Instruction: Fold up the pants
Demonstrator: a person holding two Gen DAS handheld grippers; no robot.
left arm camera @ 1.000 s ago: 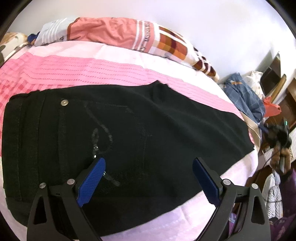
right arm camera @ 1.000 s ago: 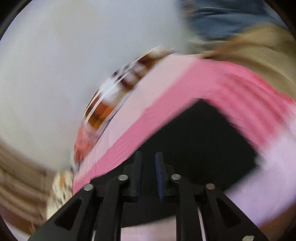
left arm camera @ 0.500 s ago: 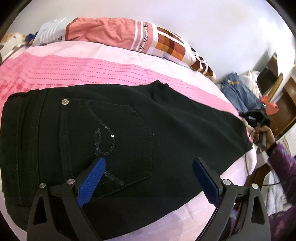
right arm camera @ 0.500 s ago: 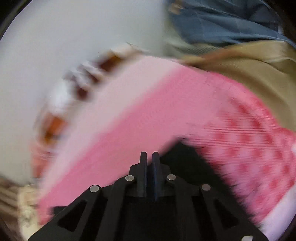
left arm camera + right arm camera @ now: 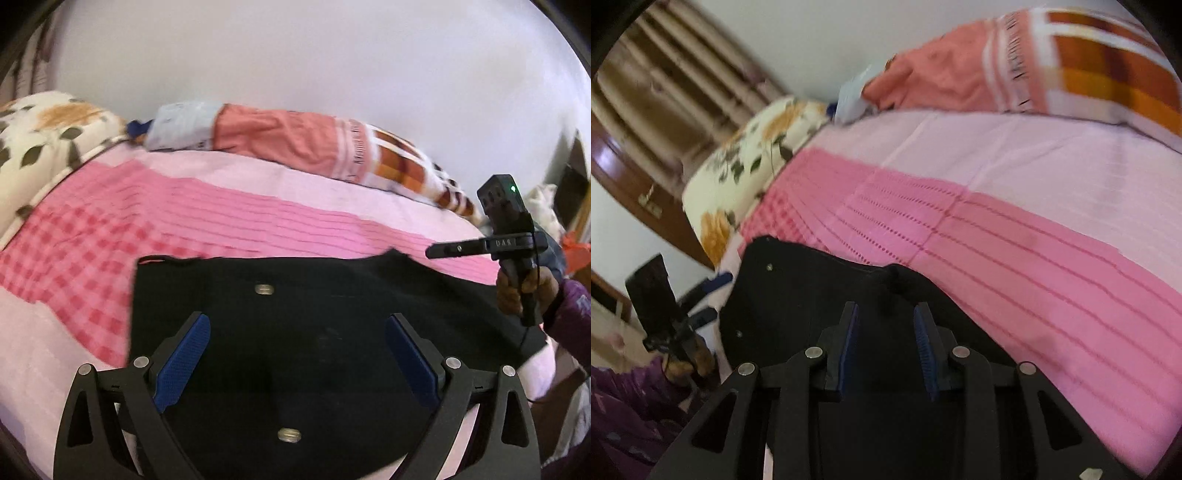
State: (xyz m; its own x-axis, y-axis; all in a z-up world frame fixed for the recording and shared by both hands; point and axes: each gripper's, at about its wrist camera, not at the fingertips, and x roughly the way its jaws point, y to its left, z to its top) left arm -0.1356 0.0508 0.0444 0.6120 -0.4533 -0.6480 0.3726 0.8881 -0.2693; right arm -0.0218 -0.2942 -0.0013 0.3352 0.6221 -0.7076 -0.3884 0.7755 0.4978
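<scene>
Black pants (image 5: 332,332) fill the lower centre, already folded once, so the wide-open left gripper (image 5: 295,354) and the part-open, empty, just-opening right gripper (image 5: 886,343) should pinch matching edges.

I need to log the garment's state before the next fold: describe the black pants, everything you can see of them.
The black pants lie flat on the pink bedsheet, already folded into a compact, roughly rectangular shape. The fabric looks dark, thick and denim-like, with small metal rivets showing. One straight edge faces the checked part of the sheet. Only the sheet visibly touches them. The left gripper hovers over them, open and empty; the right gripper has just been opening, with nothing between its pads.
</scene>
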